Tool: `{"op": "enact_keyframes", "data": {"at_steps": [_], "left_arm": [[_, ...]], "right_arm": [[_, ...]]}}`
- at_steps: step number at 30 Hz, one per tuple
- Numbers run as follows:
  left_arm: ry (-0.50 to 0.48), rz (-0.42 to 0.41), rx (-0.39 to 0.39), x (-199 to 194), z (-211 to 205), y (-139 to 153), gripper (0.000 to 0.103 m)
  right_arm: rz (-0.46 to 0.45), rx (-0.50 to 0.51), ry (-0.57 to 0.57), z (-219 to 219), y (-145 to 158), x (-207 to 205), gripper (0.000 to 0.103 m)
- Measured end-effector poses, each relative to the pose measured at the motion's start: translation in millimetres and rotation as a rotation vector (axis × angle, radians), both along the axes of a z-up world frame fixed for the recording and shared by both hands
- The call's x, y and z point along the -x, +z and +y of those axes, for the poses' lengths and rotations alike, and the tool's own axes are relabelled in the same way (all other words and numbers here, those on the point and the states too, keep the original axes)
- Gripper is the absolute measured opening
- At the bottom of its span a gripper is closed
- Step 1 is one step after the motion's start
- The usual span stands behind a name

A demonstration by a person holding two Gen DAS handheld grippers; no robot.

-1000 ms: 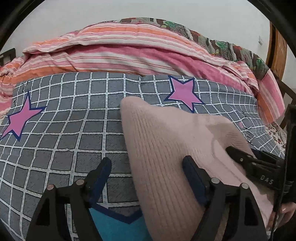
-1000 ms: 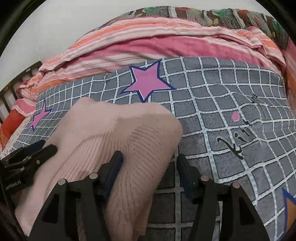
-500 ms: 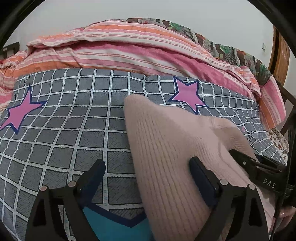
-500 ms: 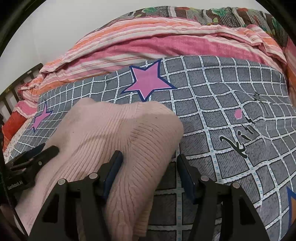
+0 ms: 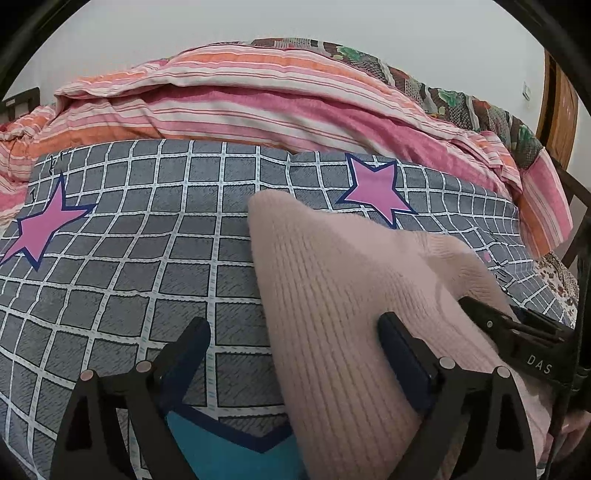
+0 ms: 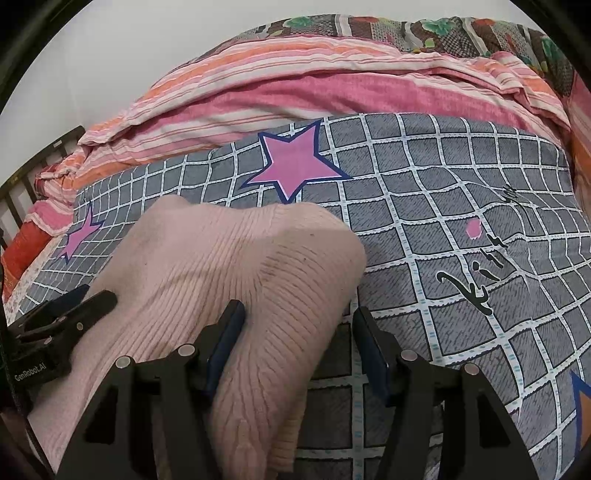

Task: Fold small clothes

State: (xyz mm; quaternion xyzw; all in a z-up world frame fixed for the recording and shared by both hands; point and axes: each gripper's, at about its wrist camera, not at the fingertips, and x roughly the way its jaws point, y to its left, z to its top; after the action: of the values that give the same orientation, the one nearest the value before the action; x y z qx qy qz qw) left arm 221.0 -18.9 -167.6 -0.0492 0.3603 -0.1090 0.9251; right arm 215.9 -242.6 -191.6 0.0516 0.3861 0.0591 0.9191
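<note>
I see a bed [image 5: 110,258] with grey checked cover, a striped pink quilt [image 5: 258,96] bunched behind, and a plain white wall [image 5: 295,22].

Bedroom: bed [image 5: 147,240], striped duvet [image 5: 258,107]

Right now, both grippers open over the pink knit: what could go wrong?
1. The pink knit garment bulges instead of lying flat, so the fold may spring open.
2. The right gripper straddles its edge and may snag ribbing.
3. The left gripper, jaws just opened, may pinch the checked bedsheet.
</note>
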Motion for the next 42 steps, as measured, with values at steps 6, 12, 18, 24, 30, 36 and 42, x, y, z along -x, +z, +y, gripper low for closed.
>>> {"op": "enact_keyframes", "data": {"at_steps": [6, 12, 18, 24, 30, 36, 42], "left_arm": [[0.001, -0.001, 0.001, 0.1, 0.1, 0.1, 0.094], [0.001, -0.001, 0.001, 0.2, 0.4, 0.0, 0.094], [0.001, -0.002, 0.001, 0.4, 0.6, 0.0, 0.094], [0.002, -0.004, 0.001, 0.7, 0.7, 0.2, 0.094], [0.003, -0.004, 0.003, 1.4, 1.0, 0.6, 0.094], [0.003, -0.004, 0.005, 1.3, 1.8, 0.8, 0.094], [0.007, -0.005, 0.006, 2.3, 0.9, 2.2, 0.095]], "right_arm": [[-0.002, 0.002, 0.000, 0.6, 0.6, 0.5, 0.058], [-0.004, 0.005, 0.000, 0.7, 0.8, 0.6, 0.058], [-0.005, 0.004, 0.000, 0.5, 1.1, 0.9, 0.058], [-0.006, 0.004, 0.000, 0.1, 0.9, 0.8, 0.059], [-0.006, -0.002, -0.002, 0.4, 0.9, 1.6, 0.059], [-0.007, -0.004, -0.003, -0.2, 1.1, 1.8, 0.059], [-0.013, 0.009, -0.007, 1.2, 2.7, 2.8, 0.059]]}}
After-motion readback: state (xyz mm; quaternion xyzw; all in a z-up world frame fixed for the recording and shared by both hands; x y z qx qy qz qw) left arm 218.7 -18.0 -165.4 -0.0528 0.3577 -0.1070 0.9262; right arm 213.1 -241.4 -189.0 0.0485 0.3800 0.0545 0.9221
